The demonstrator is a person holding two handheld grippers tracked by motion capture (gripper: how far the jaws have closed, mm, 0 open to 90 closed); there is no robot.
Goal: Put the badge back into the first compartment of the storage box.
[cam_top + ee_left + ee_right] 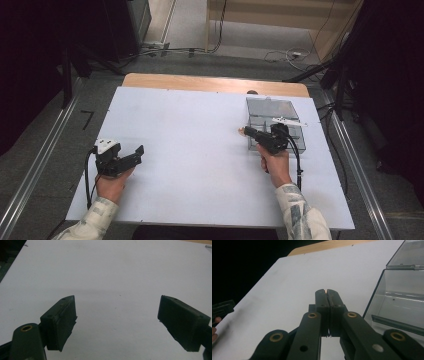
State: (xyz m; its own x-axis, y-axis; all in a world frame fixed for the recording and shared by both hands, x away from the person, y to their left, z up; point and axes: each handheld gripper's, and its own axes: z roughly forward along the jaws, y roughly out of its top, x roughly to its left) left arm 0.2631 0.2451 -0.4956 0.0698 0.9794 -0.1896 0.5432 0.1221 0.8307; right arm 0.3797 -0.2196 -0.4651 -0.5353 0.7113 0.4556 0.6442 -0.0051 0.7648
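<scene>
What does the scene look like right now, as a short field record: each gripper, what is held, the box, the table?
left gripper: open, nothing between its jaws, low over the table near its left side
right gripper: jaws closed on a small, thin orange-tan item, too small to identify
clear box: transparent, lid open, at the table's far right; contents unclear
right gripper position: just left of the clear box
table: white top, wooden edge at the far side

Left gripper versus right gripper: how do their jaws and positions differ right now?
The left gripper has its jaws wide apart with nothing between them; the right gripper has its jaws pressed together on a thin orange-tan sliver. The left is over bare white table; the right is beside the clear plastic box. Both are black, hand-held.
</scene>
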